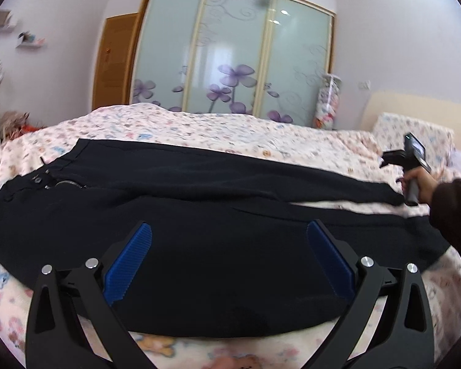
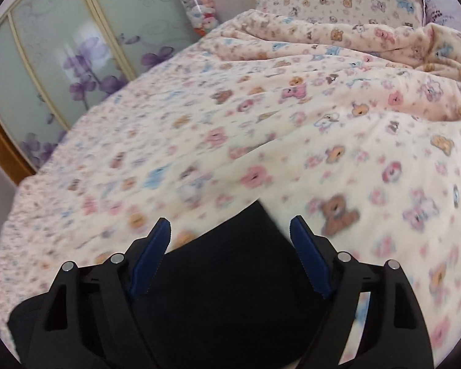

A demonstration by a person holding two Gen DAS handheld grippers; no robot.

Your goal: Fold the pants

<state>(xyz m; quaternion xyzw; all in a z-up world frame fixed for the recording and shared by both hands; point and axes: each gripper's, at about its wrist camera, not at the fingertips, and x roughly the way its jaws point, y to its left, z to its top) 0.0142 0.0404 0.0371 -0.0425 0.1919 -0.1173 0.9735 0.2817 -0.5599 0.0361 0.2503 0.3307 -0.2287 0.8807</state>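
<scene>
A bed [image 1: 218,129] covered by a cartoon-bear print blanket [image 2: 261,123] is seen filling both views. Black pants [image 1: 199,215] are laid flat across it, the waistband with its button at nine o'clock in the left wrist view and the leg ends at three o'clock. A sliding wardrobe [image 1: 230,52] with purple flowers is seen at twelve o'clock. The left hand-held gripper [image 1: 229,230] is held over the near leg, its blue pads spread apart and empty. The right hand-held gripper [image 2: 230,227] is poised above a leg end, its pads apart, nothing clamped.
</scene>
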